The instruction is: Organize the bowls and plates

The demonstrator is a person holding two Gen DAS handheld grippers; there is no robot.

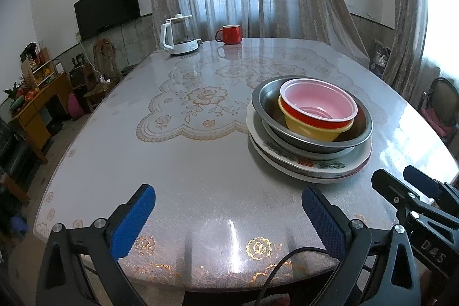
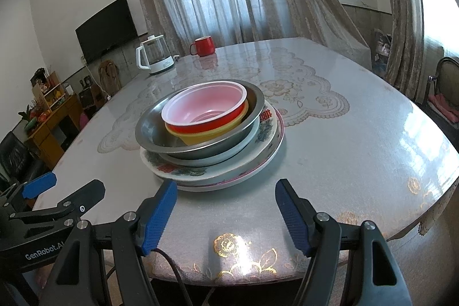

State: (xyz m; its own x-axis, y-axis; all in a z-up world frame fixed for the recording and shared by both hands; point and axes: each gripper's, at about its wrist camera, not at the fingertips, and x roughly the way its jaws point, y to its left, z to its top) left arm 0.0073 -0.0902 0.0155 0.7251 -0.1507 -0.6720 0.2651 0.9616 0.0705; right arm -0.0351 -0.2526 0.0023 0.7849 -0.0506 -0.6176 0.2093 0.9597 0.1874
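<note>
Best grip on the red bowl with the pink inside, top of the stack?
Pinch the rim of the red bowl, one finger inside and one outside. Come from above at its near side with the right gripper, jaws open: it nests in the yellow bowl, so only the rim is exposed.

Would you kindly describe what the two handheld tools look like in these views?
Both match: the left tool and right tool have black angular frames with triangular cut-outs and silver pivot bolts. Each finger carries a blue, finely ribbed pad. A black cable runs beneath each. Seen from the other camera, the left tool's body reads "GenRobot.AI"; the right's shows "DAS".
</note>
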